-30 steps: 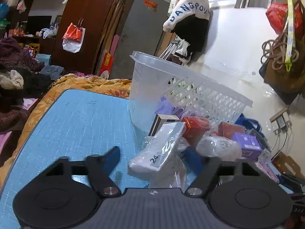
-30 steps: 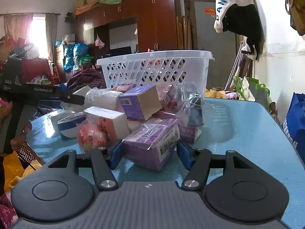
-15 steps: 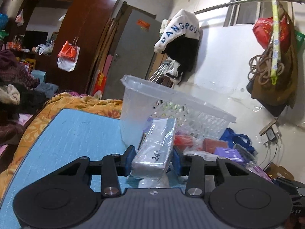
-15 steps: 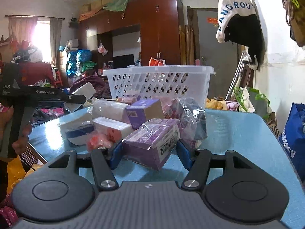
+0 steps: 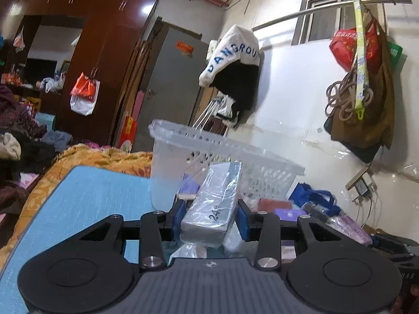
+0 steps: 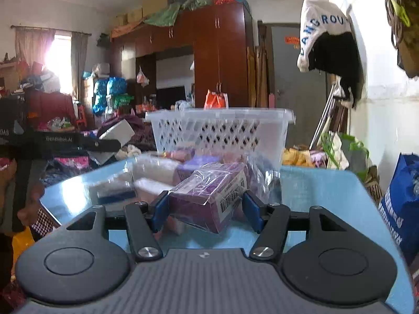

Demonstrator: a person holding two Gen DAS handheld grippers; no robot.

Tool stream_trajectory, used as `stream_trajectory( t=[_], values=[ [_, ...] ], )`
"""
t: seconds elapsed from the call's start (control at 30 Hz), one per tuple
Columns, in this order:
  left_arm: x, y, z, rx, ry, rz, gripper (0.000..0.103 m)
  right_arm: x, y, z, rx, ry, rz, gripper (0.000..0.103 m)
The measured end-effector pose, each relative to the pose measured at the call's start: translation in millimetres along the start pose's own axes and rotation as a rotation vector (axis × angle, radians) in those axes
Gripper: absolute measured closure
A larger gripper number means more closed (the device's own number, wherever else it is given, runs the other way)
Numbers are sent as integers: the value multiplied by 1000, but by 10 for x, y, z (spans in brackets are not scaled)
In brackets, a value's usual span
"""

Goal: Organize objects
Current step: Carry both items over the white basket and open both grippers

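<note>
The blue bench carries a white basket straight ahead of both grippers, probably the place the loose packets are meant to go. A heap of wrapped boxes lies between the right gripper and the basket. The left gripper is clenched on a grey wrapped box, raised off the bench with its far end tilted up toward the basket rim, apparently for dropping in. The right gripper has a purple wrapped box between its fingers; whether it is pinching, I cannot tell. Only the right view shows the left gripper from the side and the heap whole.
</note>
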State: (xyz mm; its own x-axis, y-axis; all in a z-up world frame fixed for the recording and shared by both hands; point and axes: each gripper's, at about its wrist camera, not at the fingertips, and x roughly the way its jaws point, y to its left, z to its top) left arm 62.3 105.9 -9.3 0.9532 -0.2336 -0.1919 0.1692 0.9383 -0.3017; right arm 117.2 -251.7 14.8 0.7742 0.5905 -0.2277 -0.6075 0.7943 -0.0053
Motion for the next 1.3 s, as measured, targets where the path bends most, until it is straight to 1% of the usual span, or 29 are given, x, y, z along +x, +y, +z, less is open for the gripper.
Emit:
stream_trajectory(
  t=[0.17,0.23,0.33,0.4,0.5,0.53,0.57,0.6,0.7,0.8,0.93,1.07,1.3],
  values=[
    [-48,-88,131,8,-42,1,58,-54,-37,248,1,-72,-11,40],
    [-35,-157,254,29,-60,2,58,-2,-43,397,-20,-90,-23,40],
    [65,-281,583,52,-90,-11,58,198,-46,743,-78,-117,-59,40],
    [227,-388,847,79,-95,-5,58,440,-99,1017,-109,-135,-65,40],
    [594,-472,1204,82,-47,15,58,890,-233,1328,-105,-75,-89,40],
    [734,-477,1287,86,-29,36,58,1042,-280,1403,-106,-51,-100,40],
    [884,-470,1356,89,-4,63,58,1200,-318,1454,-107,-21,-133,40],
    [1067,-441,1402,84,40,86,58,1327,-361,1475,-100,4,-148,40],
    [1437,-345,1396,80,121,149,59,1622,-473,1441,-72,75,-153,41],
    [1610,-276,1314,94,158,182,59,1728,-505,1344,-60,105,-147,41],
    [1658,-266,1293,108,164,198,59,1744,-473,1265,-64,123,-142,41],
    [1675,-301,1337,121,158,217,59,1734,-488,1324,-56,116,-139,41],
    [1761,-326,1302,133,156,260,57,1805,-540,1354,-55,122,-140,40]
  ],
)
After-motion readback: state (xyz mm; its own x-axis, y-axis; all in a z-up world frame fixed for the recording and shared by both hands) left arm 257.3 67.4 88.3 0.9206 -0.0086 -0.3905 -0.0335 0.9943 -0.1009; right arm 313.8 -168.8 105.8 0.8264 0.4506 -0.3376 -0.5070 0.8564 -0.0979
